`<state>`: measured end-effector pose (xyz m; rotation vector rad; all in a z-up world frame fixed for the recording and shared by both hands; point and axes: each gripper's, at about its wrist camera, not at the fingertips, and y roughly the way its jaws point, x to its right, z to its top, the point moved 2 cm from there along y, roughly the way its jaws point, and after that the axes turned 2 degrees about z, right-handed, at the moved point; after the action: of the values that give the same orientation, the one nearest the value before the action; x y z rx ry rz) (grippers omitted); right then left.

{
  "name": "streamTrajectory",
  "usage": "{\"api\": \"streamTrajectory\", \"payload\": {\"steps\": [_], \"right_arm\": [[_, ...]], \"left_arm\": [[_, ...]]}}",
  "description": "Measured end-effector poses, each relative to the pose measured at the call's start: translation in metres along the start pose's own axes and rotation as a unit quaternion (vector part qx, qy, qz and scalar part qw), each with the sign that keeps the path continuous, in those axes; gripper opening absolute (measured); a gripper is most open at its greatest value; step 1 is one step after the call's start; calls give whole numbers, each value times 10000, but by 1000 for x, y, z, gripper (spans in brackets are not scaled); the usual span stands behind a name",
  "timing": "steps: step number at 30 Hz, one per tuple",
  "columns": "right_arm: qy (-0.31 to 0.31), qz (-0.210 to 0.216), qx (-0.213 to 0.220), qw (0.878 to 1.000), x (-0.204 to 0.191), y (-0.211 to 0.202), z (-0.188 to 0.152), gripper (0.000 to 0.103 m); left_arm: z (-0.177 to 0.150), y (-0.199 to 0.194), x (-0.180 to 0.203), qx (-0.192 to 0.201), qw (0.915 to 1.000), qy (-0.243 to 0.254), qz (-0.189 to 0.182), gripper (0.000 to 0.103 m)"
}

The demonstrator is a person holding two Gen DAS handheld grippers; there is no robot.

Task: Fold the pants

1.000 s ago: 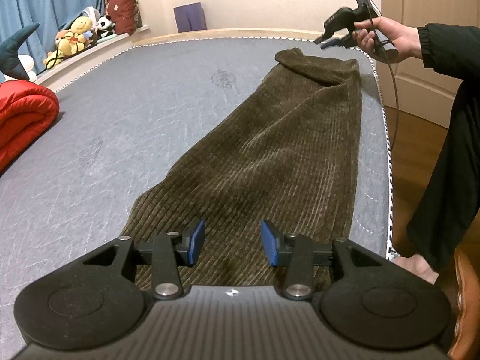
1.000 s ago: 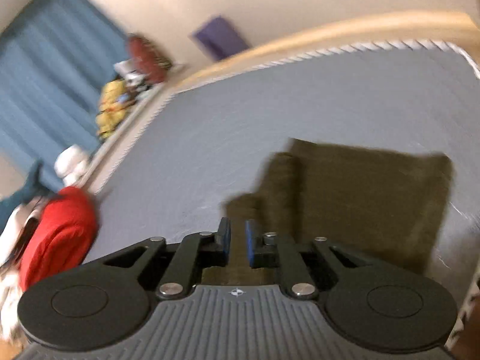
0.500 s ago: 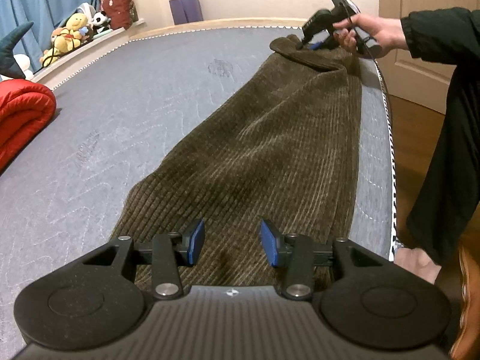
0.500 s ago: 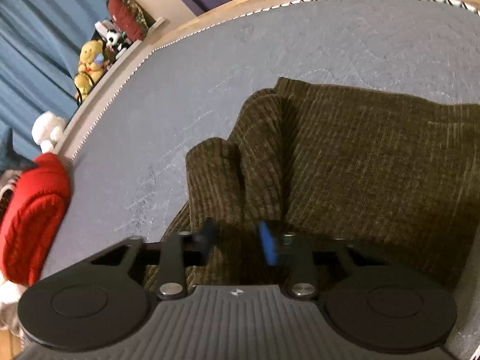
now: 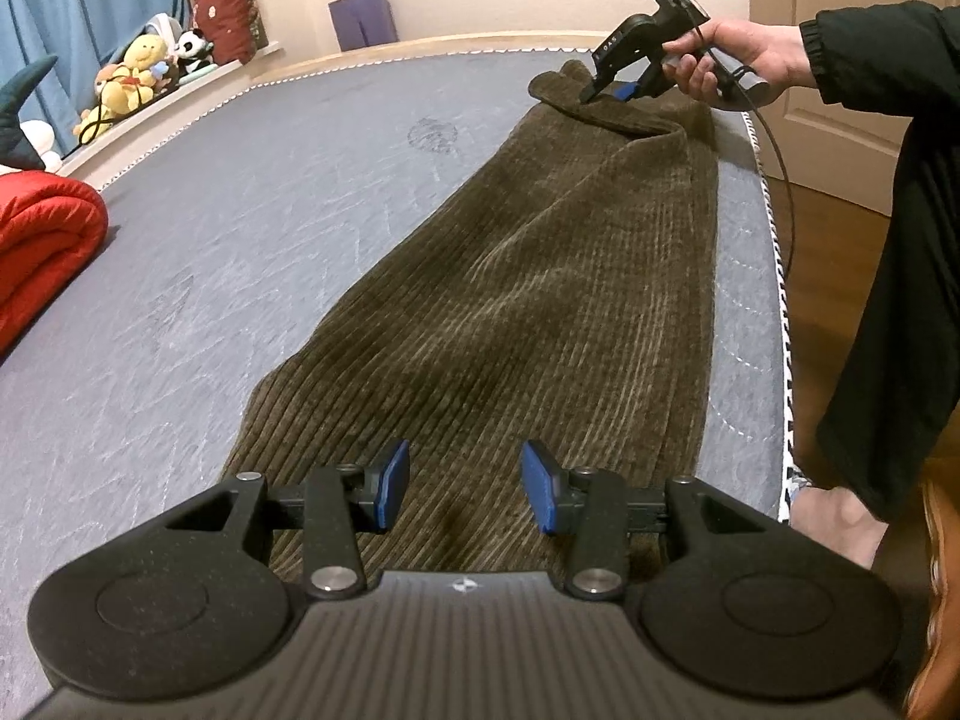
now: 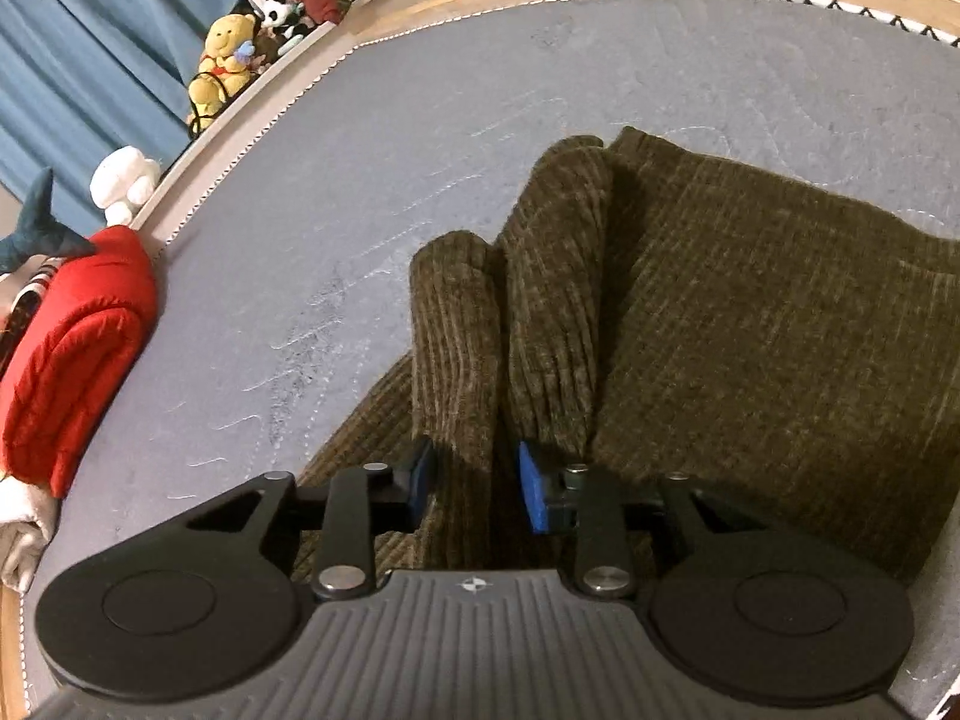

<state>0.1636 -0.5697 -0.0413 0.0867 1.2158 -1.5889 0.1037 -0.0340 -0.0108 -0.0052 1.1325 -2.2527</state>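
Note:
Brown corduroy pants [image 5: 540, 300] lie lengthwise on the grey mattress [image 5: 270, 210], along its right edge. My left gripper [image 5: 465, 483] is open and empty, just above the near end of the pants. My right gripper [image 5: 606, 93] is at the far end, seen in the left wrist view held by a hand. In the right wrist view the right gripper [image 6: 474, 489] is open, with a raised, bunched fold of the pants [image 6: 510, 330] between its blue pads [image 6: 534, 495].
A red rolled quilt [image 5: 42, 240] lies at the mattress's left edge. Stuffed toys [image 5: 126, 84] sit on the ledge by the blue curtain. The person's body [image 5: 888, 270] stands right of the bed, over the wooden floor.
The right gripper came down from above the bed onto the far end of the pants and opened around a bunched fold. The left gripper stayed put.

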Motion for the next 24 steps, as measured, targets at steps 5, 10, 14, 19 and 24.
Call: {"api": "streamTrajectory", "payload": {"steps": [5, 10, 14, 19, 24], "right_arm": [[-430, -156, 19, 9990, -15, 0, -3, 23], [-210, -111, 703, 9972, -7, -43, 13, 9], [762, -1244, 1454, 9786, 41, -90, 9, 5], [2689, -2158, 1118, 9320, 112, -108, -23, 4], [2562, -1455, 1204, 9480, 124, -93, -5, 14]], "left_arm": [[-1, 2, 2, -32, 10000, 39, 6, 46], [3, 4, 5, -17, 9999, 132, -42, 46], [7, 7, 15, -44, 9994, 280, -217, 46], [5, 12, 27, -145, 9979, 535, -337, 55], [3, 13, 24, -130, 9987, 244, -438, 55]]}}
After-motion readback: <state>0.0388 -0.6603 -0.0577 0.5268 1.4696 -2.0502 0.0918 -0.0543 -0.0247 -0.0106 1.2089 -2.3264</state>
